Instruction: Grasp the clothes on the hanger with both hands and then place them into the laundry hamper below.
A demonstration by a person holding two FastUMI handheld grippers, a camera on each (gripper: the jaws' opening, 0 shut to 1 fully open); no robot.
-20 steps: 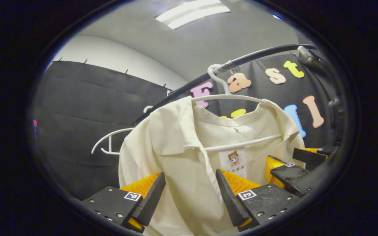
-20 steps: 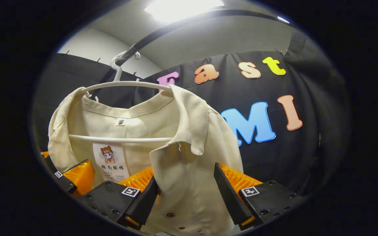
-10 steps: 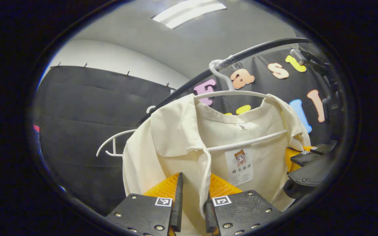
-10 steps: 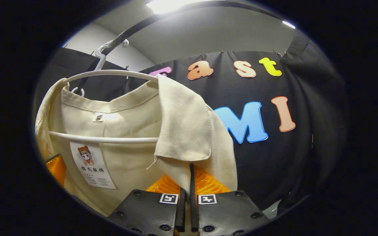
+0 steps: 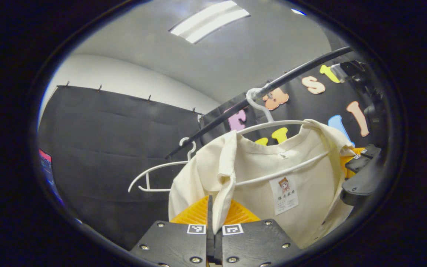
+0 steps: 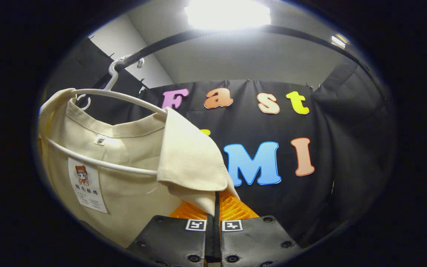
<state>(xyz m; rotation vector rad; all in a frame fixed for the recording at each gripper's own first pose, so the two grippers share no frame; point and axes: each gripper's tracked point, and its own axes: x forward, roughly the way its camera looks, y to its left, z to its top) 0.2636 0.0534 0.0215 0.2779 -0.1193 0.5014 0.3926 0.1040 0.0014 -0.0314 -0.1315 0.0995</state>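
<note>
**Shirt gripped at both front edges, still hanging on its hanger**

Shirt [image 5: 258,178], cream-coloured with a collar, is hanging on a white hanger [image 5: 272,126] at centre right of the left gripper view and at left of the right gripper view. The hanger's hook is sitting over a dark rail [image 5: 258,91] running toward the upper right.

Left tongs [image 5: 213,222], at bottom centre of their view, are pinching the shirt's front edge below the collar, fingers closed on the cloth. Right tongs [image 6: 216,213], at bottom centre of their view, are likewise clamping the opposite front edge under the folded collar flap [image 6: 187,159].

Progress, as judged: the two-handed grasp is made. Pulling the shirt free of the hanger and lowering it into the laundry hamper are both outstanding.

A second, bare white hanger [image 5: 158,174] is hanging at centre left of the left gripper view.

Labels: a small neck tag [image 6: 99,139] and a larger white card [image 6: 86,189] with a cartoon figure and printed characters are showing inside the back; the writing is too small to be made out.
</note>
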